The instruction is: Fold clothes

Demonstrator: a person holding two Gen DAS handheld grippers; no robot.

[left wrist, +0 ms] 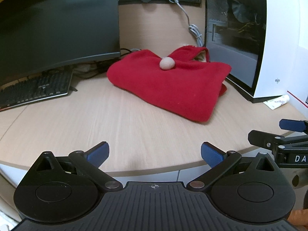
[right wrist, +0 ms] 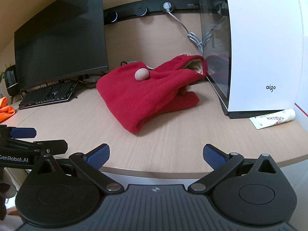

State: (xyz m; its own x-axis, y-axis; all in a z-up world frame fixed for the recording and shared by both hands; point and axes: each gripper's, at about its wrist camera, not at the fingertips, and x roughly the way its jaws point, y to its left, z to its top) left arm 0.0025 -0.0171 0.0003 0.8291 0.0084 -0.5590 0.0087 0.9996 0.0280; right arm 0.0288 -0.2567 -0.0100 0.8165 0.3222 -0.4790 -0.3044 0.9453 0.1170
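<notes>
A red fleece garment (left wrist: 169,82) (right wrist: 150,94) lies folded in a thick bundle on the wooden desk (left wrist: 96,119), with a beige pompom (left wrist: 167,63) (right wrist: 141,74) resting on top. Its cream-lined opening faces the white case at the back right. My left gripper (left wrist: 154,156) hovers open over the desk's front edge, well short of the garment, with nothing between its blue pads. My right gripper (right wrist: 156,156) is open too, equally far back and empty. Each gripper shows at the edge of the other's view.
A dark monitor (left wrist: 57,23) and a black keyboard (left wrist: 36,88) stand at the left. A white computer case (right wrist: 259,48) with a glass side stands at the right, a small tube (right wrist: 273,119) beside it. A grey cable (left wrist: 192,27) hangs from the wall socket. Orange cloth (right wrist: 6,110) lies far left.
</notes>
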